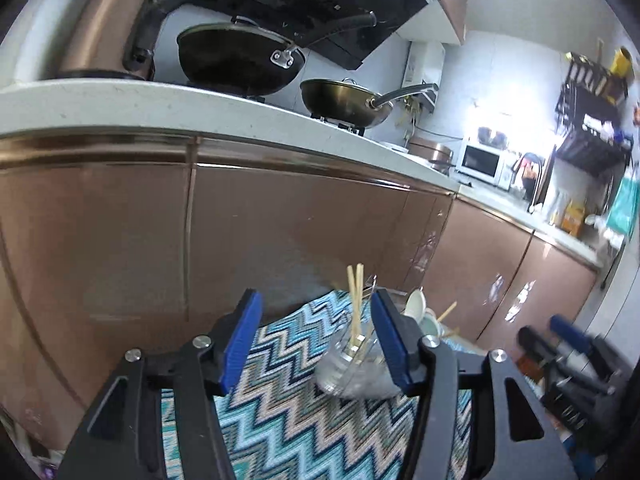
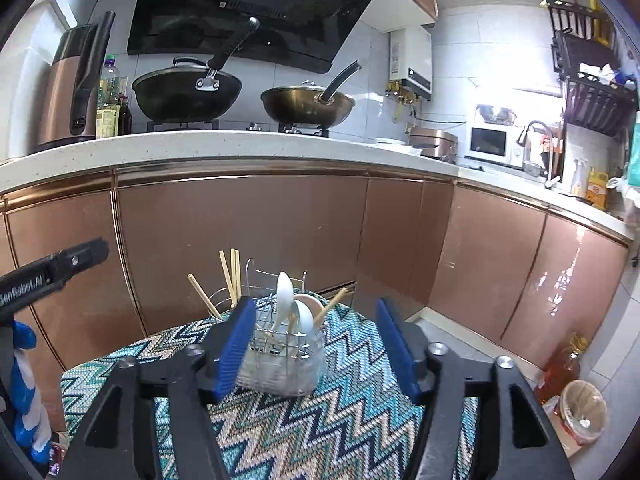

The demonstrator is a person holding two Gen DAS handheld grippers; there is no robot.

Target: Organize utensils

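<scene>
A wire utensil holder [image 2: 284,360] with a clear plastic base stands on the zigzag-patterned cloth [image 2: 340,420]. It holds wooden chopsticks [image 2: 232,276] and white spoons [image 2: 284,292]. My right gripper [image 2: 316,308] is open just in front of it, blue pads apart, with the holder's near side showing between them and nothing gripped. In the left wrist view the holder [image 1: 352,372] and its chopsticks [image 1: 354,292] sit just inside the right pad of my left gripper [image 1: 316,304], which is open and holds nothing. White spoons [image 1: 416,304] show behind that pad. The right gripper [image 1: 560,340] appears blurred at far right.
Brown cabinet doors [image 2: 240,240] rise just behind the cloth-covered table. Above them the white counter [image 2: 240,144] carries two woks [image 2: 184,88]. On the floor at right stand an oil bottle [image 2: 560,372] and a lined bin [image 2: 584,412]. A blue-and-white gloved hand [image 2: 24,380] is at left.
</scene>
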